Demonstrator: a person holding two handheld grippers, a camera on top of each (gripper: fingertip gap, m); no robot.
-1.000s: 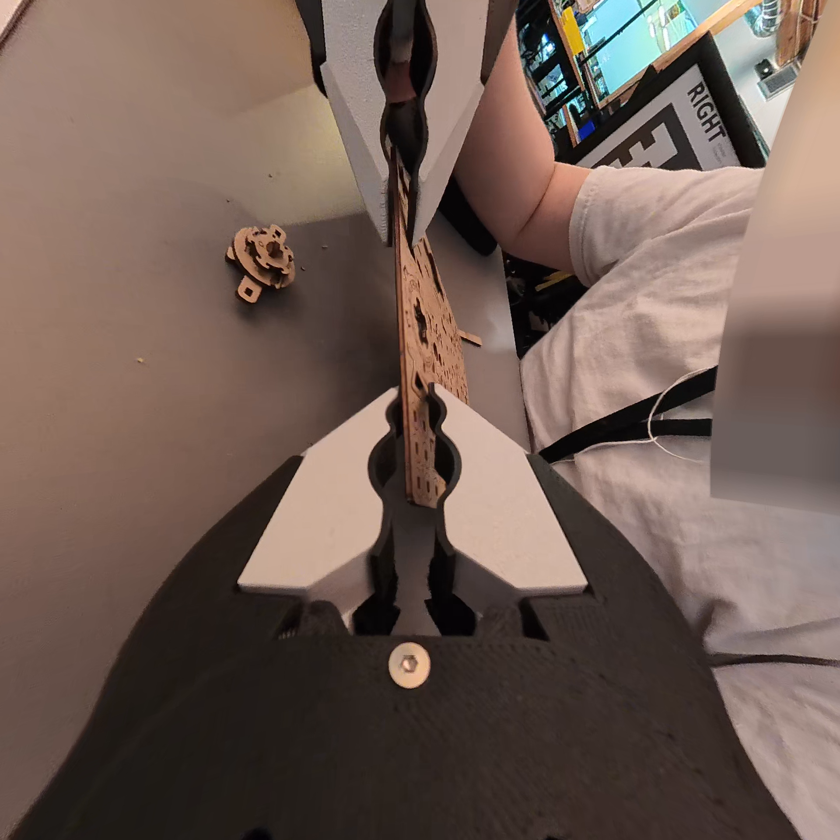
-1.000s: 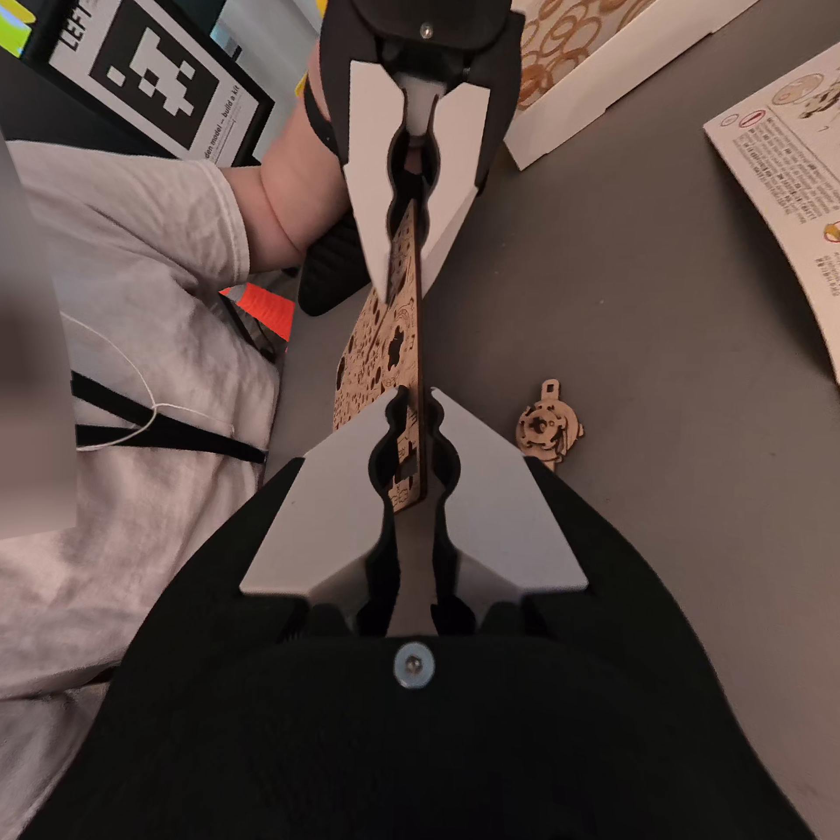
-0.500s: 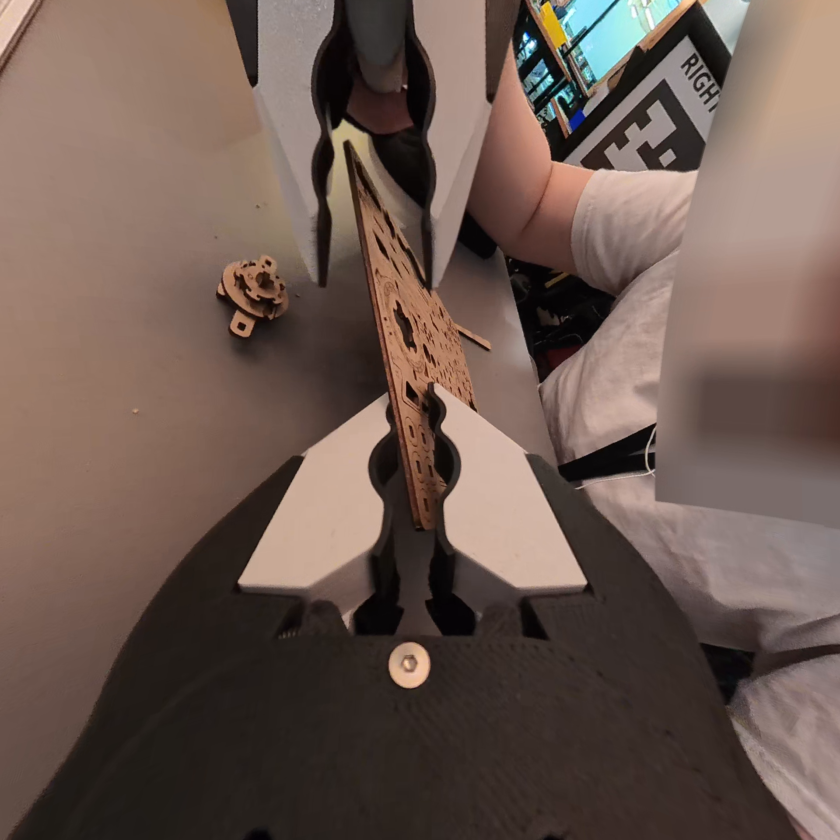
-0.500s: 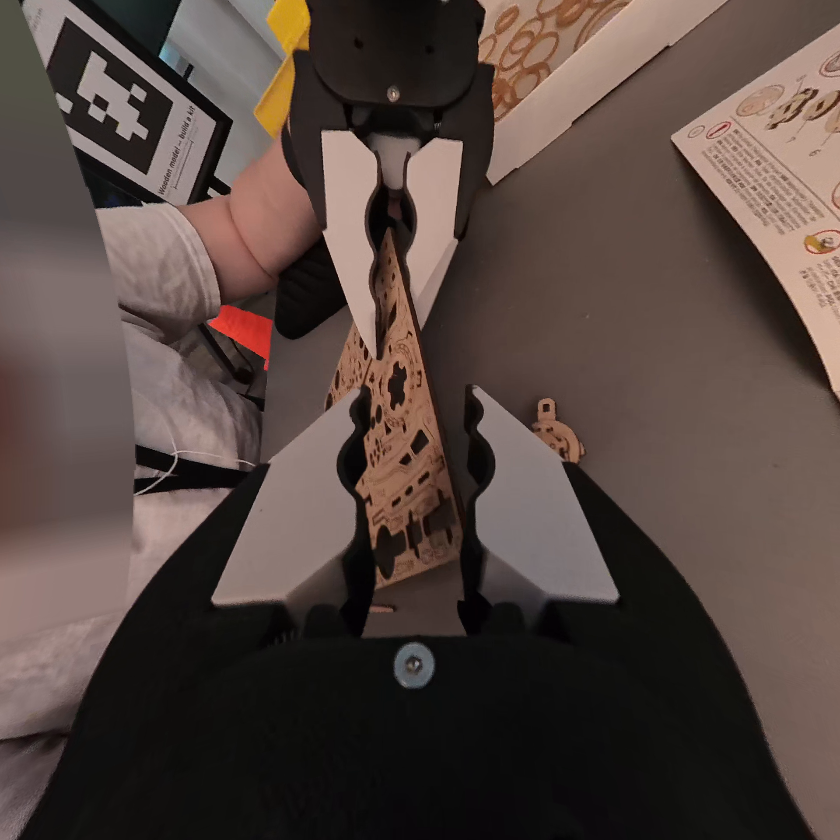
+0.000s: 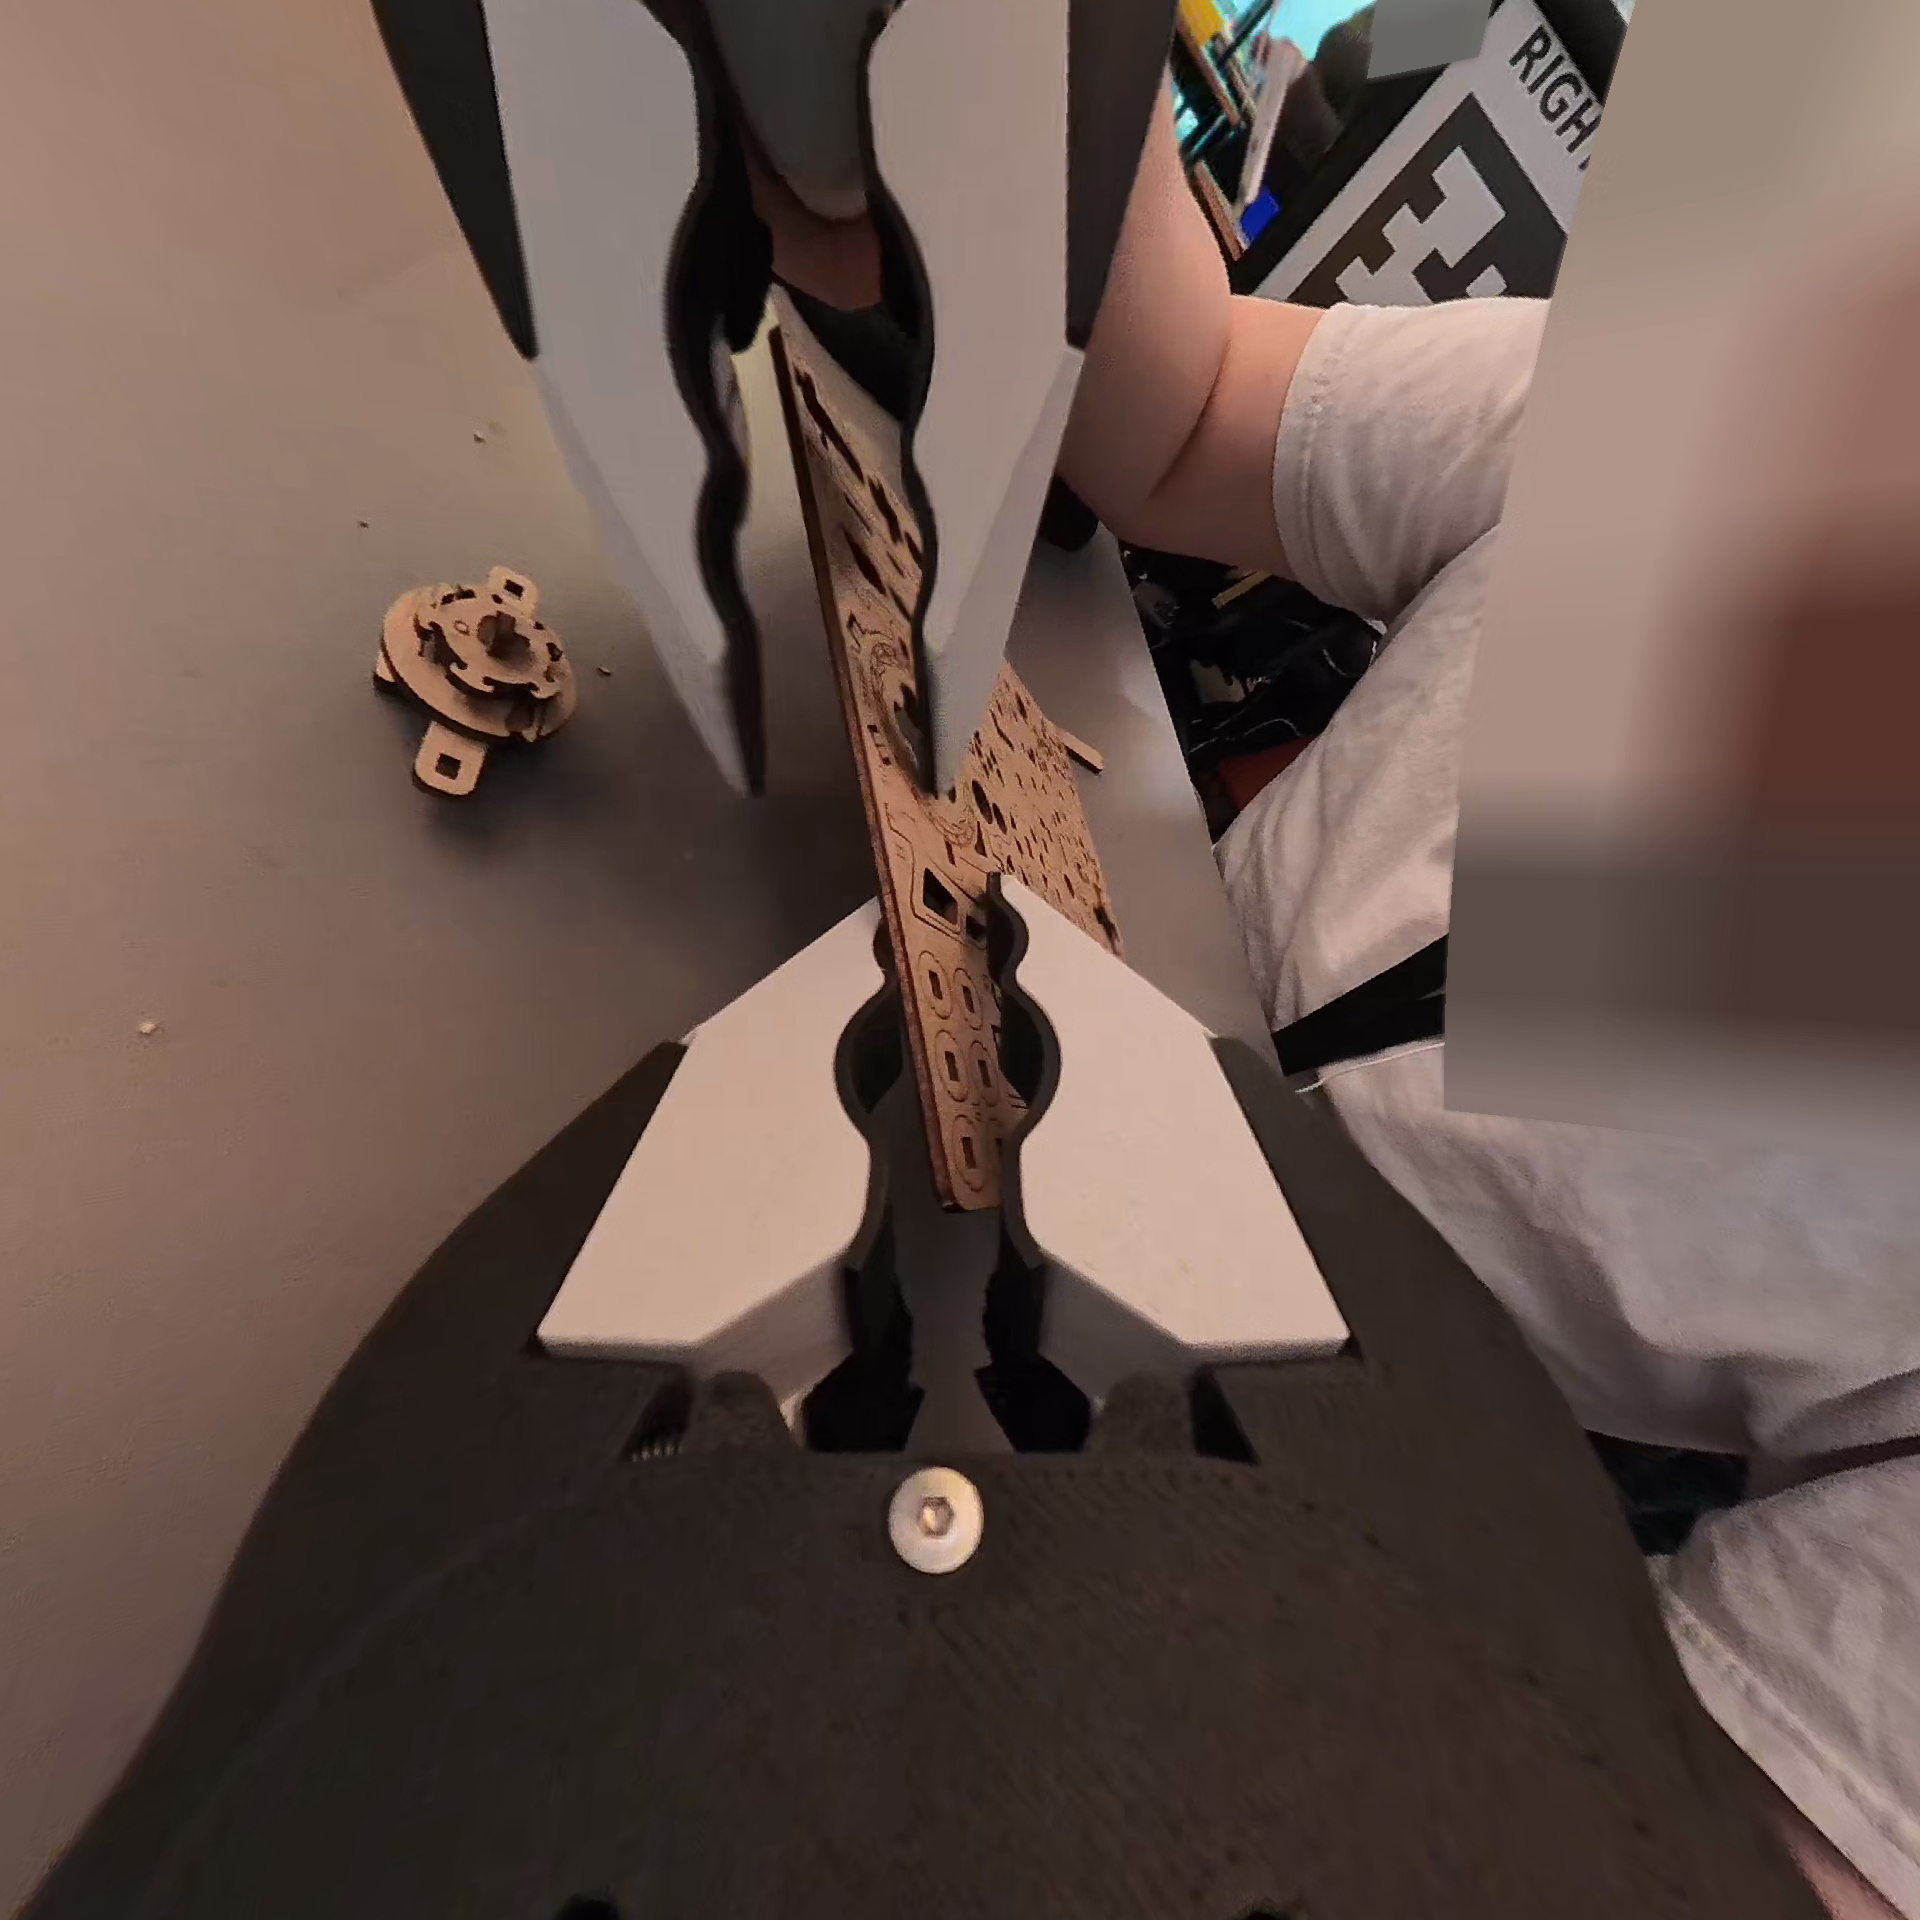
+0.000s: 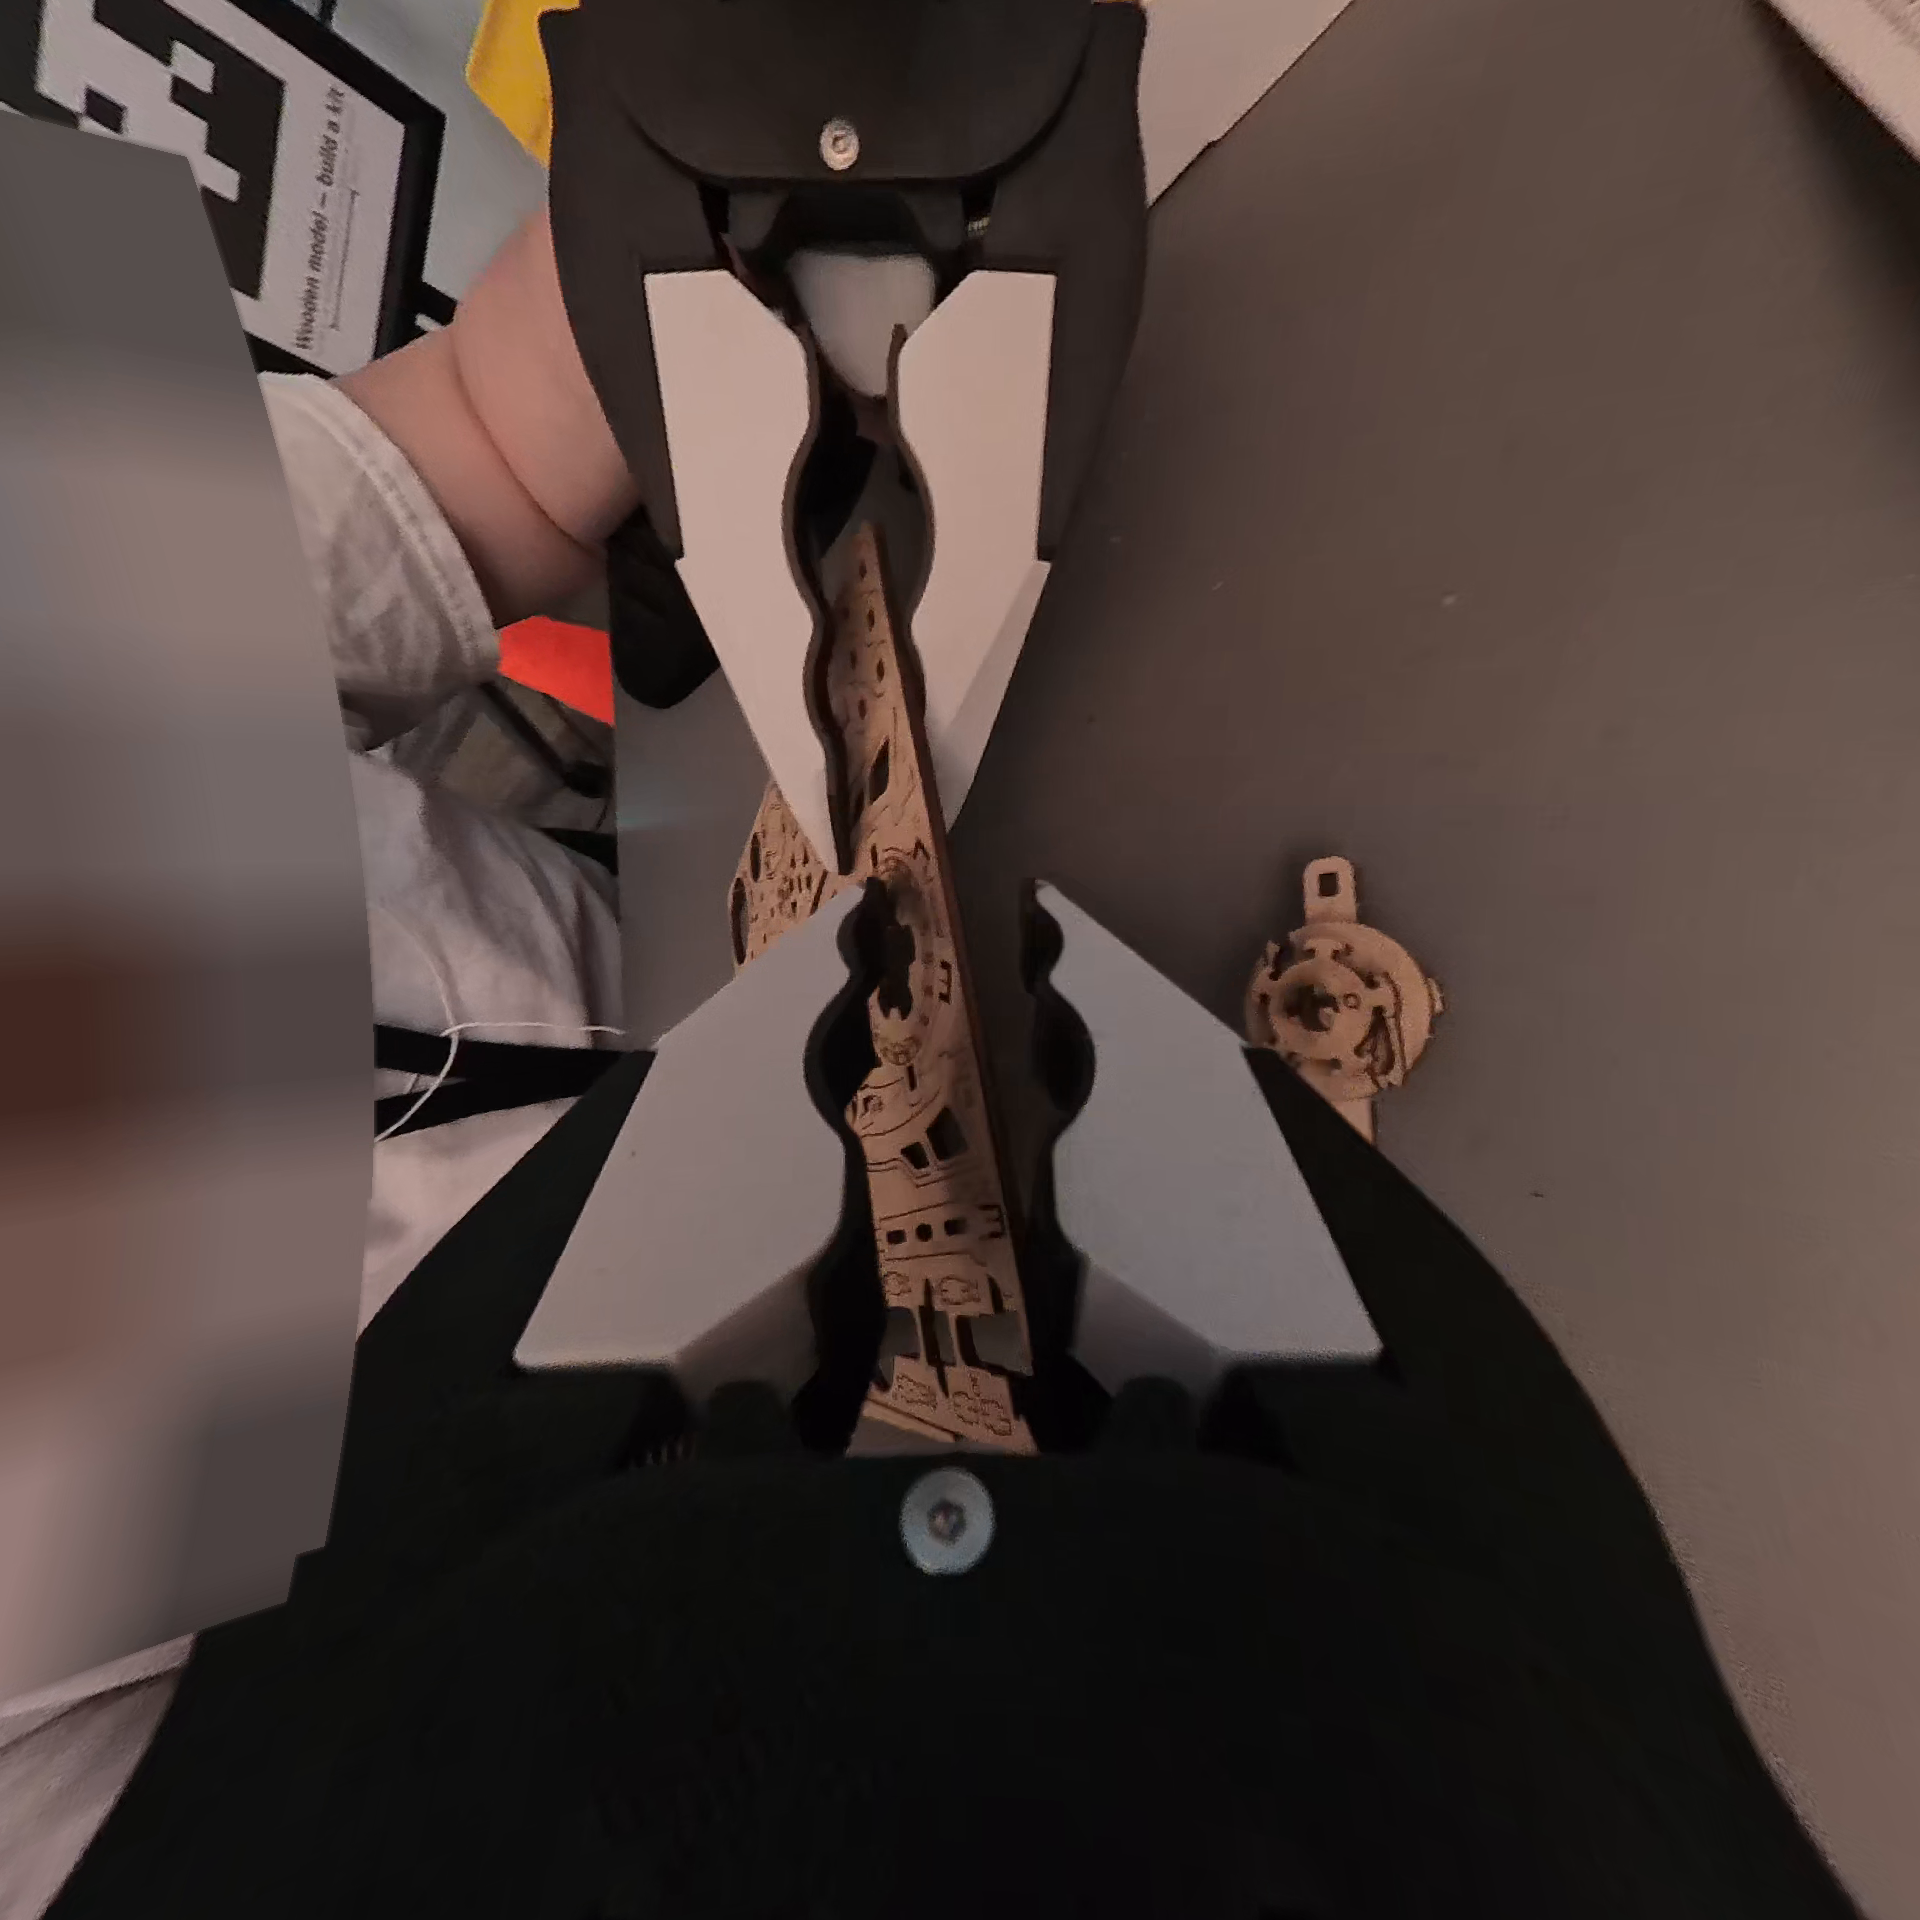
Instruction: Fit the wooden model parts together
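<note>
Grey bench (image 5: pixel 208 935): assembled wooden hub (image 5: pixel 475 670) lies left. Laser-cut parts sheet (image 5: pixel 951 1039) is clamped edge-up by left tongs (image 5: pixel 940 904); right tongs (image 6: pixel 951 894) stand open around it. Regrip judged next.

marker board (image 5: pixel 1455 197): print, black-white code | marker board (image 6: pixel 260 156): print, code

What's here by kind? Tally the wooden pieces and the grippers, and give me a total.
wooden parts sheet: 1
round wooden assembly: 1
small wooden sliver: 1
grippers: 2, left gripper and right gripper
Total: 5
</note>
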